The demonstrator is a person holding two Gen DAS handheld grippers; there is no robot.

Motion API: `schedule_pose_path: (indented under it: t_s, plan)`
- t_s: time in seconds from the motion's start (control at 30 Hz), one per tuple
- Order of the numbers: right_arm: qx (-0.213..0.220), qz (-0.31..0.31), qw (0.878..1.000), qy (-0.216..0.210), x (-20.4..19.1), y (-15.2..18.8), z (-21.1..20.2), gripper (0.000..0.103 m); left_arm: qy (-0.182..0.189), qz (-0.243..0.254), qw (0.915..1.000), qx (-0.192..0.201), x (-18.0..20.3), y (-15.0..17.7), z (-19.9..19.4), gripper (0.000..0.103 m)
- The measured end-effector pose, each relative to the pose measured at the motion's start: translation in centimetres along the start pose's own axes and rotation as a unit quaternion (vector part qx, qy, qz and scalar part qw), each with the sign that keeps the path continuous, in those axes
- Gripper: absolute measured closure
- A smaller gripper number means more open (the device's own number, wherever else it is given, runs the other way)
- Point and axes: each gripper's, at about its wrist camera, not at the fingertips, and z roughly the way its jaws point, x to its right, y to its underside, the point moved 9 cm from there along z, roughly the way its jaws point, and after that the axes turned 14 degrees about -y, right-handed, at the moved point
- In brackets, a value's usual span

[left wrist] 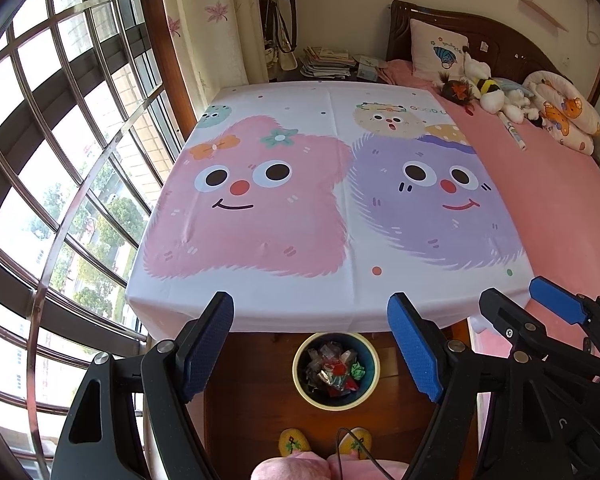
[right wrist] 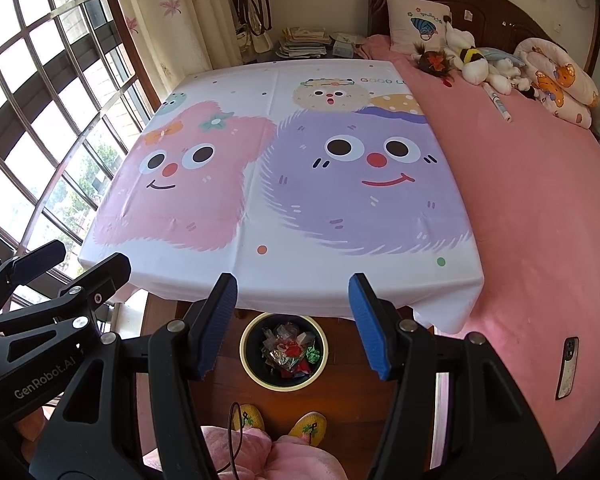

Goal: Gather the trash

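Trash (left wrist: 334,372) heaped in one bin (left wrist: 300,380) on the floor, both tools (left wrist: 310,344) (right wrist: 292,322) spread wide, empty.

A home bedroom: pink-sheeted bed (right wrist: 540,200) with wooden headboard (right wrist: 480,4), pillow (right wrist: 416,20), plush toys (right wrist: 480,64), curtained window (right wrist: 40,100).

**My rig and me, by looks alone**

I see my left gripper (left wrist: 311,340) as matte black plastic arms with silver screw heads and blue ribbed finger pads (left wrist: 414,350). My right gripper (right wrist: 293,322) is built the same; the left one's body carries pale "GenRobot.AI" lettering. A thin dark cable (right wrist: 236,436) runs over my fuzzy pink trousers (right wrist: 256,454), above yellow embroidered slippers (right wrist: 309,427).
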Motion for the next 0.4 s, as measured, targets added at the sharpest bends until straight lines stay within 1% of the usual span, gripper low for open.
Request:
schedule_pose_path:
  t_s: [0.2, 0.4]
  plan:
    - [0.001, -0.003, 1.000, -0.003, -0.11, -0.03, 0.13, 0.048, -0.004, 0.000, 0.9999, -0.010, -0.18, 0.10, 0.46, 0.023]
    - [-0.001, -0.009, 1.000, -0.009, 0.10, 0.01, 0.18, 0.048, -0.005, 0.000, 0.9999, -0.010, -0.24, 0.09, 0.51, 0.023]
